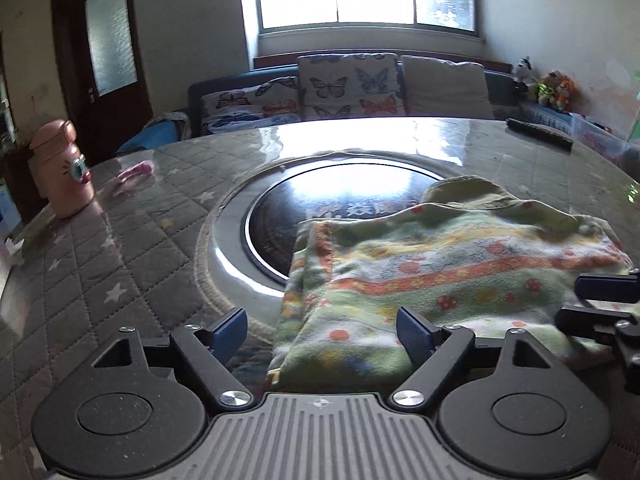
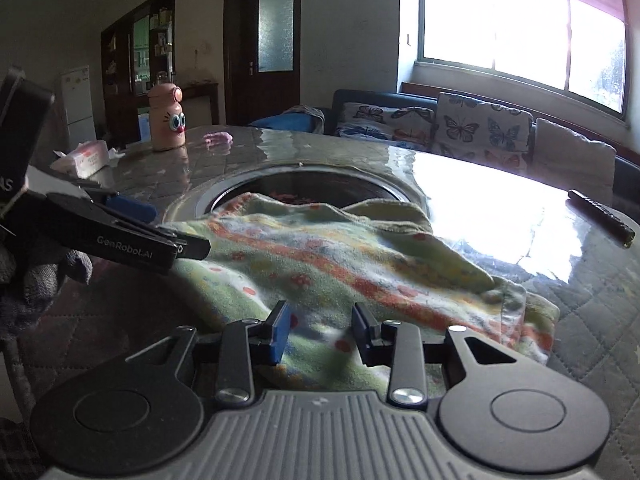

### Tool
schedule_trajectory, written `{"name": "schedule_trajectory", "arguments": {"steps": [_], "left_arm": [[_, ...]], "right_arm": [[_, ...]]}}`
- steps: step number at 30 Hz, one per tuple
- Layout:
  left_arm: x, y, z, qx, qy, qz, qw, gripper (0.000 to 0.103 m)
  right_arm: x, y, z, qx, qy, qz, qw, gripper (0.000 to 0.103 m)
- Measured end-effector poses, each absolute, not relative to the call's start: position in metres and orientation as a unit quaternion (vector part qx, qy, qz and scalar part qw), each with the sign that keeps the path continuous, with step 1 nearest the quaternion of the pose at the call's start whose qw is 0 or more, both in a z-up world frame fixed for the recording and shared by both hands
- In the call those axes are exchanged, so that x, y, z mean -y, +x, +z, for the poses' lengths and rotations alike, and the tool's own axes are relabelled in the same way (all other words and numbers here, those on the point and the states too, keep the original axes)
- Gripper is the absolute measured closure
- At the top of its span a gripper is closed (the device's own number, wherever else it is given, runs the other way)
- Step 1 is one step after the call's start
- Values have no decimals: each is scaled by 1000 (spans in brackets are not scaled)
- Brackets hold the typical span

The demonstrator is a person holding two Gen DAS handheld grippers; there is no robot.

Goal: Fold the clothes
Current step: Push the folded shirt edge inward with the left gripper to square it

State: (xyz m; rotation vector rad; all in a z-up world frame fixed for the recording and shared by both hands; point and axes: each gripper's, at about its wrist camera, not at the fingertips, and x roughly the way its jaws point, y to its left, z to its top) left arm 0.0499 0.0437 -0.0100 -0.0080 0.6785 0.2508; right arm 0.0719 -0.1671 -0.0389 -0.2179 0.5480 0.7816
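A folded green fleece garment (image 1: pixel 440 272) with orange flower stripes lies on the round table, partly over the dark inset plate (image 1: pixel 272 216). My left gripper (image 1: pixel 322 332) is open wide, low at the garment's near left corner; its right finger rests over the cloth and its left finger is off it. In the right wrist view the garment (image 2: pixel 320 256) spreads ahead, and my right gripper (image 2: pixel 322 332) is open just above its near edge with nothing clamped. Each gripper shows in the other's view: the right gripper (image 1: pixel 596 302) at the far right, the left gripper (image 2: pixel 168 226) at the left.
A pink cartoon bottle (image 2: pixel 166 118) and a tissue pack (image 2: pixel 84 158) stand at the table's far left, with a small pink item (image 2: pixel 218 138) nearby. A dark bar-shaped object (image 2: pixel 600 218) lies at the far right. A gloved hand (image 2: pixel 36 280) holds the left gripper. A sofa (image 1: pixel 344 88) stands behind.
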Motion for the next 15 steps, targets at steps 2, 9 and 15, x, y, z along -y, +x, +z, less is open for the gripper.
{"name": "schedule_trajectory", "arguments": {"steps": [2,9,15], "left_arm": [[-48,48,-13,-332,-16,129,934,18],[-58,43,-13,-330,-31,143,933,12],[-66,38,-8,-329,-30,152,931,12]], "right_arm": [[166,74,-37,-265,-105,386,877,69],[168,84,-38,-283,-115,410,860,69],[165,82,-30,-278,-127,409,860,69]]}}
